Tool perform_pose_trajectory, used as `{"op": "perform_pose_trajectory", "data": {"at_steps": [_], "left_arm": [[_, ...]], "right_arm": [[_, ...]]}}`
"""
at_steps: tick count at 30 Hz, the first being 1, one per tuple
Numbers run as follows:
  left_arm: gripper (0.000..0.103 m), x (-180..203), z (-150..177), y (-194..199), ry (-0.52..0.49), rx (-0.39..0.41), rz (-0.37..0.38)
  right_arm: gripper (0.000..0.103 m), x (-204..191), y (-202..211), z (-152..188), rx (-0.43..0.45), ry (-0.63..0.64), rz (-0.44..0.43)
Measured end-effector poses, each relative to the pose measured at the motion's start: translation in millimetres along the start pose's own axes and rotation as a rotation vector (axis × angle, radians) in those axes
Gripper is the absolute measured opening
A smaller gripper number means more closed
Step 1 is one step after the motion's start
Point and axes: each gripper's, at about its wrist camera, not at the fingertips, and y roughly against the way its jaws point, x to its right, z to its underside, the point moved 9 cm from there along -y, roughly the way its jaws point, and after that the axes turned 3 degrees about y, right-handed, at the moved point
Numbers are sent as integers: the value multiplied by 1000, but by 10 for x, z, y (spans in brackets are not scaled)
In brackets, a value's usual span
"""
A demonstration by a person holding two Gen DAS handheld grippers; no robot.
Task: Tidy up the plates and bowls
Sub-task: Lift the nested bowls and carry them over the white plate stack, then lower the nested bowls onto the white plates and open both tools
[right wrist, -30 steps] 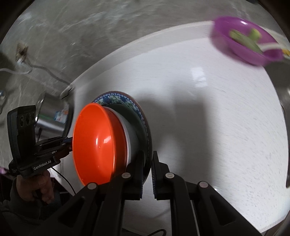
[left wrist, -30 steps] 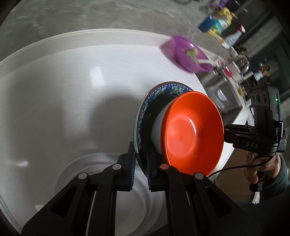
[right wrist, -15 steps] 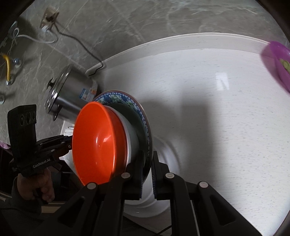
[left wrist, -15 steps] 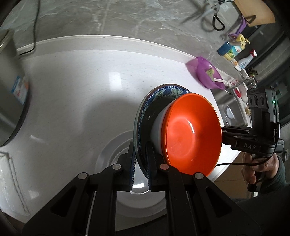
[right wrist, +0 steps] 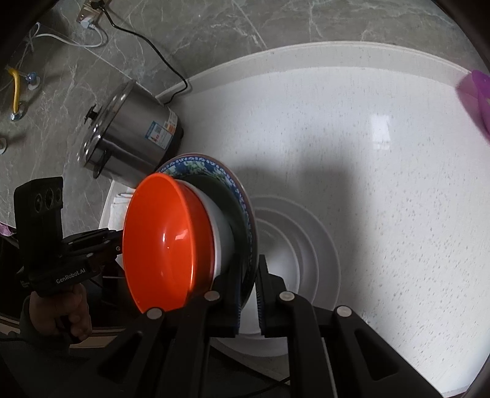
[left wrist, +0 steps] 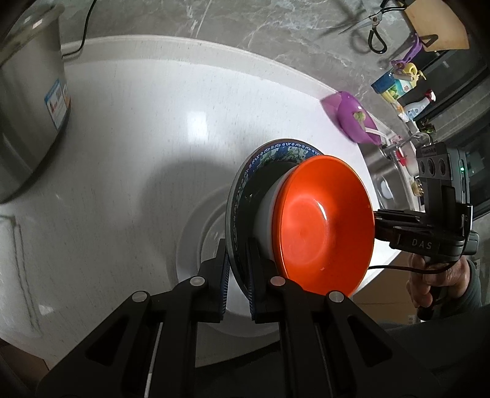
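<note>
A blue patterned plate (left wrist: 275,150) (right wrist: 199,163) hangs above the white counter (left wrist: 128,147) (right wrist: 382,199), carrying a white bowl (left wrist: 264,211) (right wrist: 222,226) with an orange bowl (left wrist: 321,223) (right wrist: 165,242) nested in it. My left gripper (left wrist: 237,275) is shut on the plate's rim on one side. My right gripper (right wrist: 248,284) is shut on the opposite rim. Each view shows the other gripper beyond the orange bowl, its fingertips hidden. Under the load, a stack of white plates (left wrist: 196,242) (right wrist: 309,245) rests on the counter.
A steel pot (left wrist: 27,101) (right wrist: 131,137) with a cable stands at the counter's left end. A purple bowl (left wrist: 355,119) (right wrist: 476,95) holding scraps sits far right near the sink (left wrist: 382,183). Bottles (left wrist: 395,88) and scissors (left wrist: 367,24) are by the back wall.
Both grippers carried the plate and bowls leftward along the counter. The purple bowl slid off to the right, the steel pot came into view, and the white plates now lie below.
</note>
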Motion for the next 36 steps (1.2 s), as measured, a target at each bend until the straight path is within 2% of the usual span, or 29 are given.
{"op": "perform_pose_trajectory", "data": {"at_steps": [13,25,36], "left_arm": [[7,-218,501,-477,10,-80,-11],[7,-223,477,-814,17,-105,-19],[7,-158,435,-966,17,-107,-23]], "right_arm": [[11,189,-379,284,-58,-44,32],[11,327,-568,332,-69,-60,48],[11,384,-640,364,-69,-75,50]]}}
